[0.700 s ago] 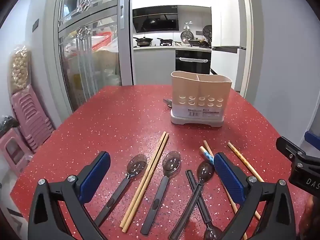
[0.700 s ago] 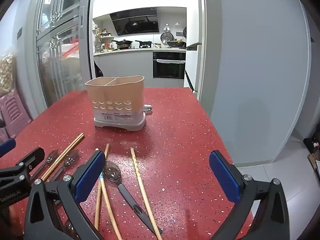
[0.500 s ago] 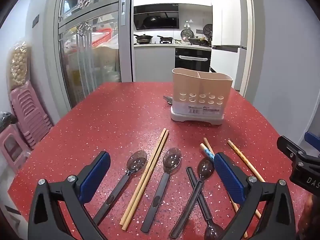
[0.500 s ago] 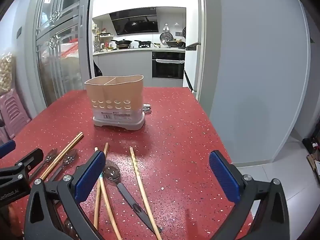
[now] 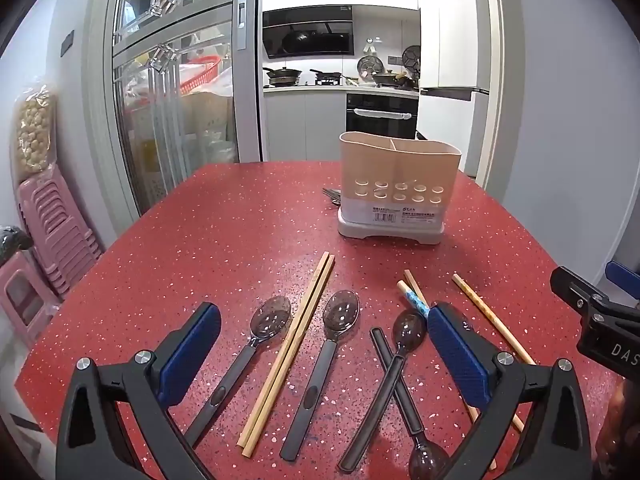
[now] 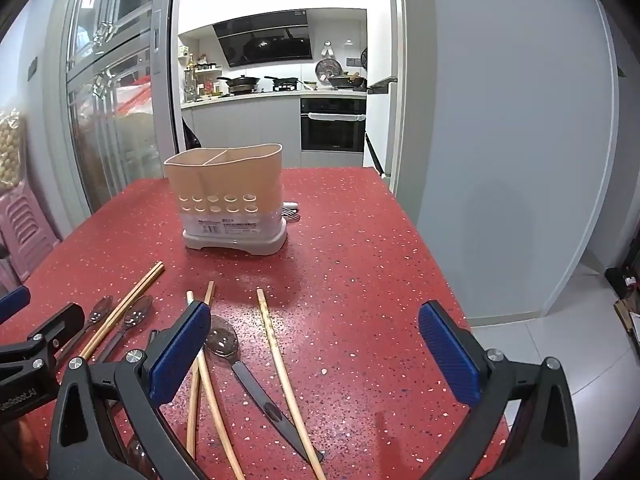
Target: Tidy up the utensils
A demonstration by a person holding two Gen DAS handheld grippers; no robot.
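A beige two-compartment utensil holder (image 5: 398, 188) (image 6: 228, 200) stands upright at the far side of the red speckled table (image 5: 240, 232). Several dark spoons lie near me: one (image 5: 256, 340) at left, one (image 5: 328, 352) in the middle, two crossed (image 5: 394, 372) at right. A pair of wooden chopsticks (image 5: 298, 328) lies between the left spoons; single chopsticks (image 5: 486, 316) (image 6: 280, 360) lie to the right. My left gripper (image 5: 324, 346) hangs open above the spoons, holding nothing. My right gripper (image 6: 314, 344) is open over the right chopsticks and a spoon (image 6: 240, 364).
Metal forks (image 5: 333, 195) lie behind the holder. The table's right edge (image 6: 444, 280) drops to a tiled floor beside a grey wall. Pink stacked stools (image 5: 52, 232) stand at left by glass cabinet doors. A kitchen lies beyond the doorway.
Both views have drifted slightly, the holder sitting a touch higher in each. The jaws stay wide and nothing on the table has moved.
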